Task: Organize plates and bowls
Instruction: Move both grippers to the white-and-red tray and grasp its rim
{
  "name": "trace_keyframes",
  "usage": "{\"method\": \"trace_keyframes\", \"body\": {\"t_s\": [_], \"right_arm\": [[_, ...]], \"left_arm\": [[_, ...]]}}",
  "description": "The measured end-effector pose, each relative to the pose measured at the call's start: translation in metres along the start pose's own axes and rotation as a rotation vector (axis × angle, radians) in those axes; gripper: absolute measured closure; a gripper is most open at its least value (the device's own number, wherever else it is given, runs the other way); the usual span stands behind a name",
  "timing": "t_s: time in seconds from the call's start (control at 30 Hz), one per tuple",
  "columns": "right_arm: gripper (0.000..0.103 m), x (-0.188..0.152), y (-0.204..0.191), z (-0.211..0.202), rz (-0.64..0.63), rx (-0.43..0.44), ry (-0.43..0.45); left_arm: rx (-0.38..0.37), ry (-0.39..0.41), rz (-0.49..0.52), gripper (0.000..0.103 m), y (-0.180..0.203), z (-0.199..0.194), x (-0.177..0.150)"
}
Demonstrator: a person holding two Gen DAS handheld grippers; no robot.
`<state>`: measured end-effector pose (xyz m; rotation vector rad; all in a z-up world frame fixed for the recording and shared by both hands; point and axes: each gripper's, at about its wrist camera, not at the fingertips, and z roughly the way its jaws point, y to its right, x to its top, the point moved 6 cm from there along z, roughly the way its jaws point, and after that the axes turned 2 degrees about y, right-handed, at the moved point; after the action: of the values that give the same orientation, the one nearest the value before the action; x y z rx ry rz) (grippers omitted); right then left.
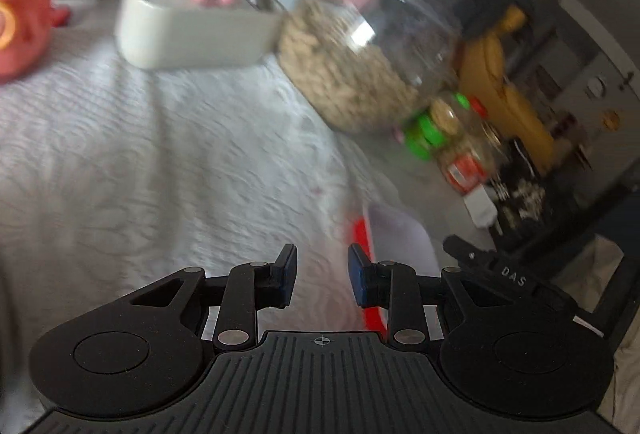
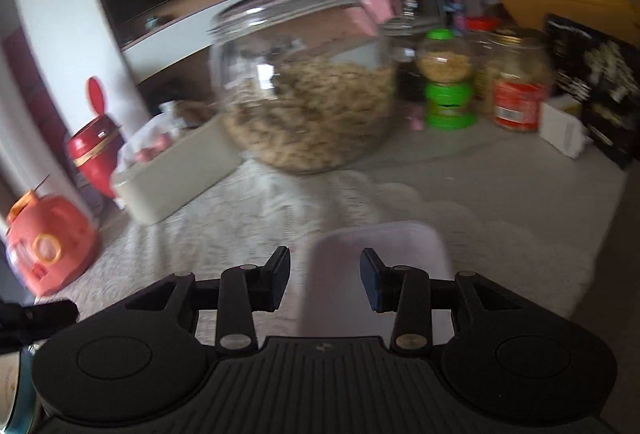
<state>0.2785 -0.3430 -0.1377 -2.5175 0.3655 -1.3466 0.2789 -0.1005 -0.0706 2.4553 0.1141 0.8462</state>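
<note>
Left gripper [image 1: 322, 280] seen with jaws apart over a white lace tablecloth [image 1: 160, 162], nothing between the pads; right gripper [image 2: 325, 280] likewise parted and empty. Both views smeared by motion blur.

Just ahead of the right gripper, and running under its jaw gap, a pale lilac rounded-rectangular plate or tray [image 2: 380, 246], long axis pointing away from the tongs toward the back of the table. Same piece [image 1: 400, 230] glimpsed from the left wrist, lying to the right of that gripper's fingers, with a red-orange edge [image 1: 362, 234] beside it; whether that edge belongs to a second dish, impossible to tell. Right hand judged the nearer, with only a short forward dip needed to take the rim; left would have to cross sideways.

Farther out, one big glass jar [image 2: 304, 82] half full of pasta-like pieces, one cream rectangular dish [image 2: 176, 174] to its left, one small green-lidded jar [image 2: 444, 82], one red-labelled jar [image 2: 516, 90], one white box [image 2: 564, 130], and two red containers [image 2: 52, 250] at far left. Only one plate-like piece clearly countable; no bowl firmly made out.
</note>
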Motion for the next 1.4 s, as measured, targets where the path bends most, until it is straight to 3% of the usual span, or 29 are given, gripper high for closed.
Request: {"method": "trace_keyframes", "body": {"t_s": [0.1,0.17,0.37,0.53,0.7,0.93,1.07,1.23,1.4], "right_arm": [[0.065,0.001,0.057,0.009,0.127,-0.063,-0.026],[0.065,-0.006,0.078,0.016,0.182,-0.059,-0.064],[0.063,-0.030,0.077,0.046,0.283,0.067,-0.189],[0.062,-0.041,0.041,0.046,0.232,0.173,-0.225],[0.062,-0.052,-0.003,0.048,0.135,0.222,-0.264],[0.062,-0.101,-0.071,0.044,-0.018,0.342,-0.398],[0.060,-0.121,-0.105,0.027,-0.169,0.372,-0.396],[0.059,-0.122,-0.105,0.021,-0.169,0.334,-0.379],[0.055,-0.122,-0.098,0.021,-0.147,0.345,-0.371]], "left_arm": [[-0.019,-0.089,0.021,0.072,0.027,0.056,-0.011],[-0.002,-0.134,0.028,0.072,0.038,0.081,-0.019],[0.079,-0.186,0.096,0.072,0.043,0.105,-0.037],[0.168,-0.153,0.147,0.074,0.024,0.088,-0.034],[0.186,-0.144,0.071,0.075,-0.011,0.049,-0.039],[0.196,-0.174,-0.098,0.075,-0.069,-0.023,-0.086],[0.218,-0.147,-0.137,0.075,-0.084,-0.041,-0.092],[0.271,-0.065,-0.110,0.075,-0.087,-0.042,-0.076],[0.267,-0.106,-0.100,0.075,-0.087,-0.023,-0.077]]}}
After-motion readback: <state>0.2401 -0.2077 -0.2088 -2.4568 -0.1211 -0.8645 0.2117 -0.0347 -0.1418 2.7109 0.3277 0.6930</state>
